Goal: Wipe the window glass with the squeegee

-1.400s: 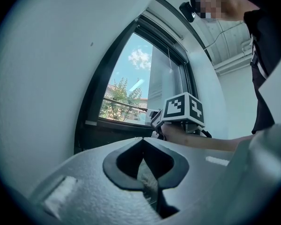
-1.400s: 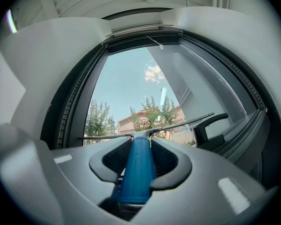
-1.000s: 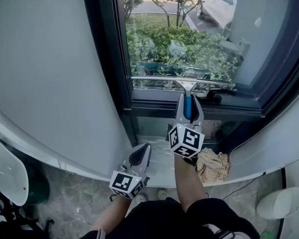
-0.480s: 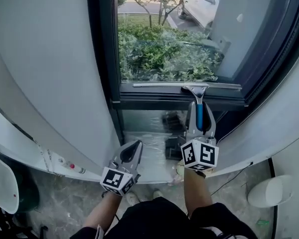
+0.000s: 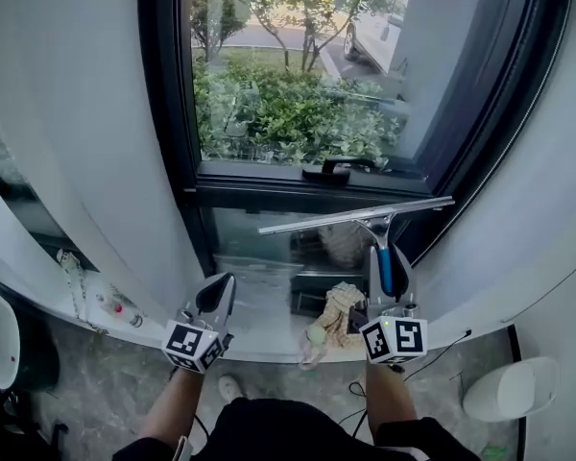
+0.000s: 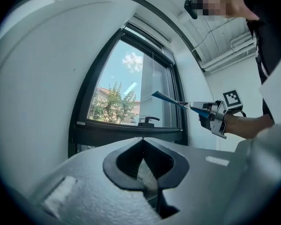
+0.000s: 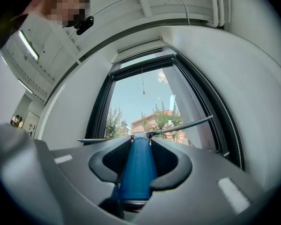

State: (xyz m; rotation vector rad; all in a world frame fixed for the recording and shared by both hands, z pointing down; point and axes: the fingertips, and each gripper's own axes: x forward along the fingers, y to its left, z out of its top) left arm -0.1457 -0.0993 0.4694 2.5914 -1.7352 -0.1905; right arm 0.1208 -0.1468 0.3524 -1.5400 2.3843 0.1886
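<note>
Reading this as a gap between strokes: the blue-handled squeegee with a long metal blade (image 5: 357,216) sits below the black lever window handle (image 5: 338,169). Its blade crosses the dark frame rail and the small lower pane there, not the clear window glass (image 5: 288,94) above the window handle. The blade is tilted, with its right end higher. In the left gripper view the squeegee (image 6: 171,99) stands out in the room to the right of the window handle (image 6: 148,121), apart from the pane, so no wiping contact at this moment.

Next move, as a judgement: raise the blade well above the window handle, square it to the glass, press the rubber edge flat, then draw down. The risk is the blade catching the window handle on the way.

The right gripper (image 5: 385,257), below the window handle, has its jaws clamped on the blue grip. The right gripper view (image 7: 139,165) shows the grip filling the gap between the pads and the blade running crosswise ahead.

The left gripper (image 5: 221,291), below and left of the window handle, has its jaws closed together (image 6: 143,170) on nothing and touches nothing.

A crumpled beige cloth (image 5: 336,315) lies on the sill below the window handle, between the two grippers.
</note>
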